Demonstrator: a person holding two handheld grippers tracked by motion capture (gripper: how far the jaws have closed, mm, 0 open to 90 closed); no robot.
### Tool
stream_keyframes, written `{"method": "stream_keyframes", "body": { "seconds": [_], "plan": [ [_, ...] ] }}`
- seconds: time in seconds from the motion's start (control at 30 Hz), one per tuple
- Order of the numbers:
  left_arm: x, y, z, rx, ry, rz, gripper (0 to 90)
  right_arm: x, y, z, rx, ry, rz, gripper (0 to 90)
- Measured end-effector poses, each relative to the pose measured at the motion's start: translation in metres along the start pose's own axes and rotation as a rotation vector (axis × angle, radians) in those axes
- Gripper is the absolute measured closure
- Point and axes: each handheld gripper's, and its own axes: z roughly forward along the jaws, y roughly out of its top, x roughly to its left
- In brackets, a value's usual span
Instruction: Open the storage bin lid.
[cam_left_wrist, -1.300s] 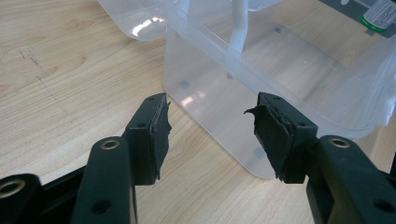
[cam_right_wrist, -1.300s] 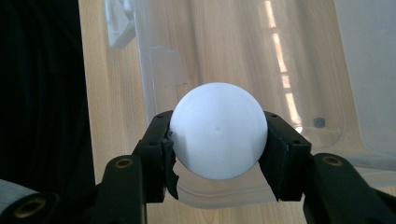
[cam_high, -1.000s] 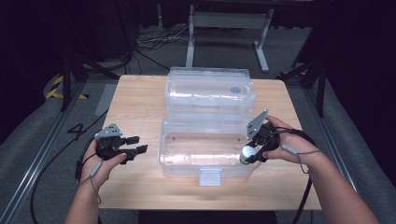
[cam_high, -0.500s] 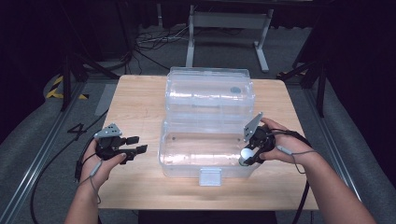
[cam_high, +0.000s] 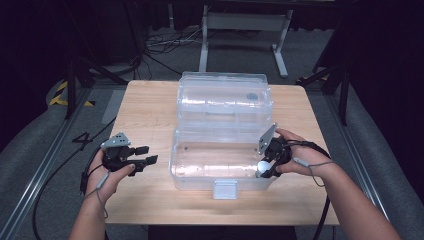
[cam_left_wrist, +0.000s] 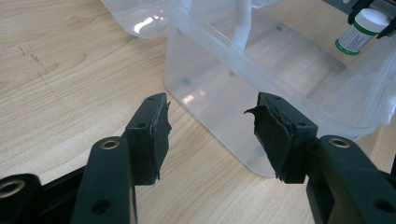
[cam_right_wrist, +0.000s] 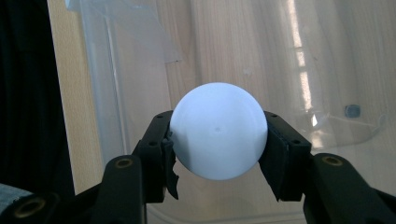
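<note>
Pill bottle (cam_right_wrist: 218, 136) clamped in right tongs (cam_high: 265, 167) over clear bin (cam_high: 200, 170), left tongs (cam_left_wrist: 210, 119) released.

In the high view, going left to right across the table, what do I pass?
Left claw → clear bin → white-capped bottle in the right claw → right hand.

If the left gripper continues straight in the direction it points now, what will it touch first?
Most likely the clear plastic box: the near corner of its side wall stands directly ahead of the left gripper, whose jaws are open and empty. Only bare wooden table lies between, though the depth is hard to judge.
</note>
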Motion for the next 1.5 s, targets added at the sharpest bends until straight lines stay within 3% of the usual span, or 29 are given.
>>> {"method": "stream_keyframes", "body": {
  "seconds": [0.6, 1.5],
  "plan": [
    [0.001, -0.001, 0.0, 0.001, -0.001, -0.001, 45.5, -0.001, 0.004, 0.008, 0.042, 0.002, -0.007, 49.9],
    [0.003, -0.002, -0.001, 0.002, -0.003, -0.009, 45.5, -0.004, 0.016, 0.019, 0.112, 0.027, -0.056, 49.8]
  ]
}}
